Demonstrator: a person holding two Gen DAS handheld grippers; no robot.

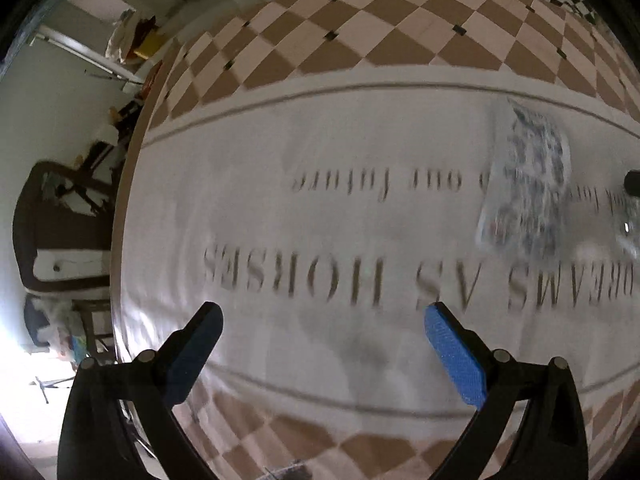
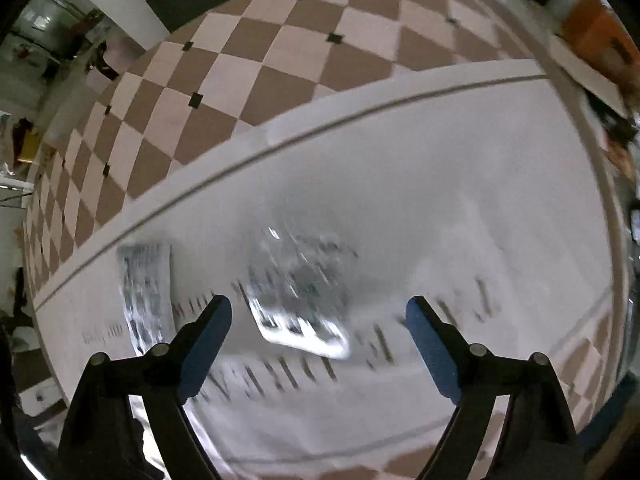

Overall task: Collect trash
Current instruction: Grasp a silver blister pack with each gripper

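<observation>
Motion blur softened the left wrist view, where the left gripper (image 1: pixel 324 344) hung above a round table covered by a white cloth with a brown-and-cream checkered border (image 1: pixel 304 32), its jaws spread wide with nothing between the blue pads (image 1: pixel 454 360). Large grey lettering (image 1: pixel 320 276) ran upside down across the white middle of the cloth. A flat clear plastic wrapper printed with a dark blue-grey pattern (image 1: pixel 528 184) lay on the cloth to the upper right, well apart from the fingers. At the far right edge, part of a crumpled clear wrapper (image 1: pixel 628 224) showed, cut off by the frame. Beyond the table's left rim stood a dark wooden chair with a white seat (image 1: pixel 60 240).

Blur also marked the right wrist view. The right gripper (image 2: pixel 319 312) hovered with its jaws wide apart and empty. The crumpled clear wrapper with a white printed label (image 2: pixel 300 300) lay on the cloth between and just beyond the fingertips; whether either finger touched it could not be told. The flat patterned wrapper (image 2: pixel 146 292) lay to the left, just outside the left finger.
</observation>
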